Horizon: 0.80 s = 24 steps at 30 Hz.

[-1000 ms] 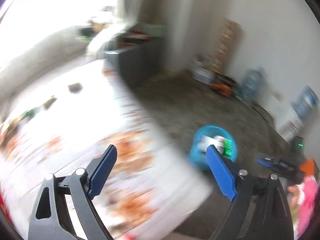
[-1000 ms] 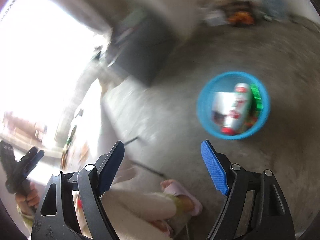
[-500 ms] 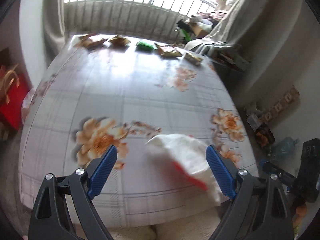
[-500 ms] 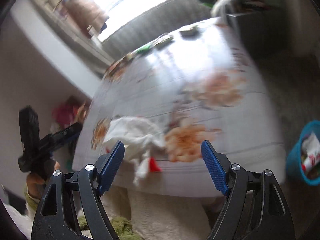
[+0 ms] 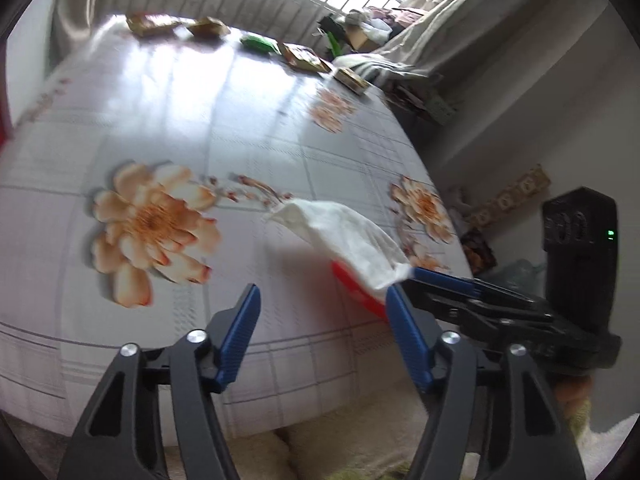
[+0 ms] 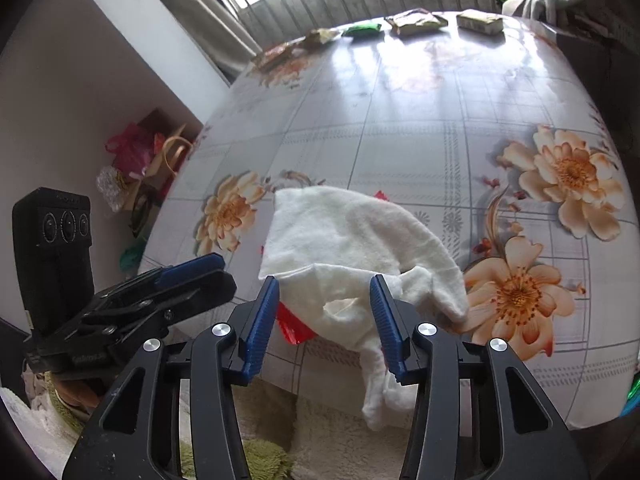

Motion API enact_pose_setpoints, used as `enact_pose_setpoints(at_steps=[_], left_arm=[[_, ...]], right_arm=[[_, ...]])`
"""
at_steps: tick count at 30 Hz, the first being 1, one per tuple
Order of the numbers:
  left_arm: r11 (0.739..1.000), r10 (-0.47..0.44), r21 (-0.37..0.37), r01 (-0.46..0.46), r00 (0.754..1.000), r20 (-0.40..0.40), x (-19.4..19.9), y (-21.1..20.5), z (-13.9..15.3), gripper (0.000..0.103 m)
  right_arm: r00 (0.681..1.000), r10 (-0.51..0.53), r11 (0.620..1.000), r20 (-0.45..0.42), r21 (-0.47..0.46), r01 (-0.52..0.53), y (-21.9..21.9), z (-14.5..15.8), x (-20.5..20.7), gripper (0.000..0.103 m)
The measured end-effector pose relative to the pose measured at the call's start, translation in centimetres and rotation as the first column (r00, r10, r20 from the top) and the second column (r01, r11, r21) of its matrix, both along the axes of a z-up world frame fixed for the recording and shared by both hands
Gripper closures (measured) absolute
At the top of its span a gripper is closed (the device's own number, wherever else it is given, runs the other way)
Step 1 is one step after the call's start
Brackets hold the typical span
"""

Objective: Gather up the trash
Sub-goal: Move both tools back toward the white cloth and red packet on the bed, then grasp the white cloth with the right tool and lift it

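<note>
A white cloth [image 6: 352, 240] lies at the near edge of the flowered table [image 6: 440, 120], draped over a red wrapper [image 6: 294, 326] and hanging over the edge. It also shows in the left wrist view [image 5: 344, 236] with the red wrapper [image 5: 356, 286] under it. My right gripper [image 6: 324, 282] is open, its fingers on either side of the cloth's near fold. My left gripper [image 5: 324, 298] is open and empty, just left of the cloth, above the table edge [image 5: 200, 240].
Several snack packets [image 6: 416, 22] and a green packet [image 6: 362, 30] line the table's far edge by the window railing. Bags and clutter [image 6: 140, 160] sit on the floor left of the table. A wall stands to the right in the left wrist view.
Both grippers swung from the floor and the blue trash basket to the table. They have closed in on the white cloth, and the right fingers now straddle it.
</note>
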<state>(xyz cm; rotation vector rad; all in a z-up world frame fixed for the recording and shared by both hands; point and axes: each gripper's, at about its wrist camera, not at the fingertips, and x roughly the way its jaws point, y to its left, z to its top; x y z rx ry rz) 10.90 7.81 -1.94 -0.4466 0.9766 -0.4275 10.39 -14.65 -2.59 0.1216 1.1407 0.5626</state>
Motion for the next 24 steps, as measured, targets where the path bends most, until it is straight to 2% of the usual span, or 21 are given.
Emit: enact_pose_setpoints(at_steps=[2, 4, 7, 9, 12, 15, 20, 24], left_arm=[[0.998, -0.016, -0.065, 0.015, 1.000, -0.014, 0.2, 0.0, -0.5, 0.052], [0.989, -0.026, -0.147, 0.021, 0.999, -0.032, 0.4, 0.2, -1.1, 0.057], [0.979, -0.025, -0.204, 0.014, 0.998, -0.051, 0.8, 0.2, -1.6, 0.065], [0.981, -0.025, -0.193, 0.016, 0.999, -0.048, 1.2, 0.0, -1.6, 0.068], [0.984, -0.024, -0.178, 0.014, 0.998, -0.051, 1.5, -0.2, -1.7, 0.072], [0.978, -0.020, -0.207, 0.006, 0.998, -0.066, 2.3, 0.0, -2.0, 0.073], [0.972, -0.022, -0.236, 0.003, 0.997, -0.076, 3.0, -0.1, -2.0, 0.073], [0.980, -0.025, -0.201, 0.011, 0.997, -0.067, 3.5, -0.9, -1.8, 0.075]], right_arm=[[1.000, -0.003, 1.000, -0.025, -0.004, 0.003, 0.1, -0.1, -0.3, 0.071], [0.998, -0.013, 1.000, -0.061, 0.010, 0.013, 0.0, -0.6, 0.3, 0.090], [0.993, -0.035, 0.996, -0.114, 0.078, 0.044, -0.8, -0.9, 0.9, 0.098], [0.990, -0.051, 0.990, -0.133, 0.121, 0.067, -1.5, -0.7, 1.3, 0.099], [0.980, -0.069, 0.964, -0.187, 0.240, 0.113, -3.0, -0.6, 2.0, 0.100], [0.969, -0.076, 0.938, -0.234, 0.312, 0.149, -3.9, -0.9, 2.6, 0.100], [0.948, -0.078, 0.884, -0.308, 0.418, 0.209, -5.0, -1.9, 3.5, 0.100], [0.932, -0.067, 0.832, -0.357, 0.495, 0.250, -6.2, -2.4, 3.8, 0.100]])
